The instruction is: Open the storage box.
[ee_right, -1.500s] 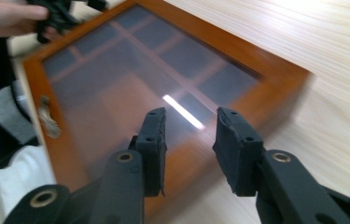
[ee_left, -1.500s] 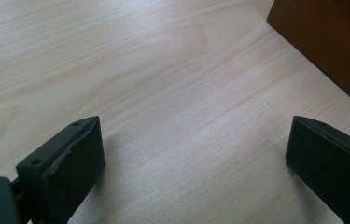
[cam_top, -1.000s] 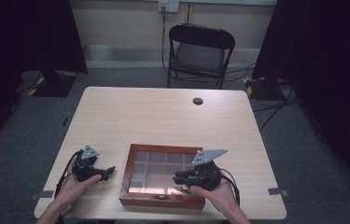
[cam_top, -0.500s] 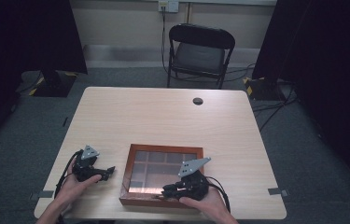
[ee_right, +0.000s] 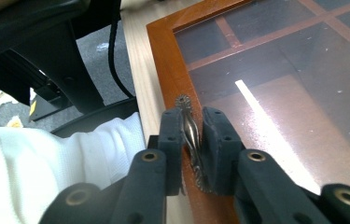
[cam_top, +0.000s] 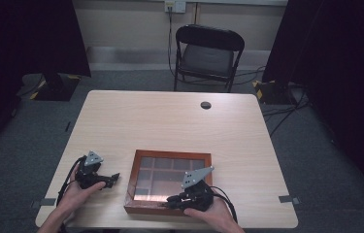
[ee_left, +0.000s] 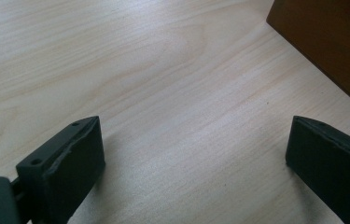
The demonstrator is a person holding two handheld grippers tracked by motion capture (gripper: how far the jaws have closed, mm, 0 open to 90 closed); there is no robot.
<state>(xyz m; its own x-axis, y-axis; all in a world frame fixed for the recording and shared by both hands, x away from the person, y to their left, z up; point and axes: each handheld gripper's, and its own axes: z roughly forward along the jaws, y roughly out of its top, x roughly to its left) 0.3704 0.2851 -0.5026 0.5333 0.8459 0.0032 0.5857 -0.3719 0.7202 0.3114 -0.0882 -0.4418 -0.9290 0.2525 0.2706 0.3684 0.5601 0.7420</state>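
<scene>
A brown wooden box [cam_top: 171, 154] with a glass lid [ee_right: 280, 70] divided into panes lies near the table's front edge. On the lid's near frame sits a small ornate metal handle [ee_right: 190, 135]. My right gripper [ee_right: 192, 113] grips that handle between both pads, and its jaws have just been closing on it. In the high view the right gripper [cam_top: 171, 200] lies low over the box's front rim. My left gripper [cam_top: 114, 178] rests on the table left of the box, open [ee_left: 196, 140] with bare wood between its pads. The box's side [ee_left: 331, 42] is just beyond it.
The light wooden table [cam_top: 170, 121] has a black round grommet [cam_top: 206, 105] at its far side. A black folding chair [cam_top: 208, 48] stands behind it. A white sleeve [ee_right: 46, 158] is close beside the right gripper.
The right hand has moved down and to the left along the box's front edge, onto the handle. The left hand has stayed put.
</scene>
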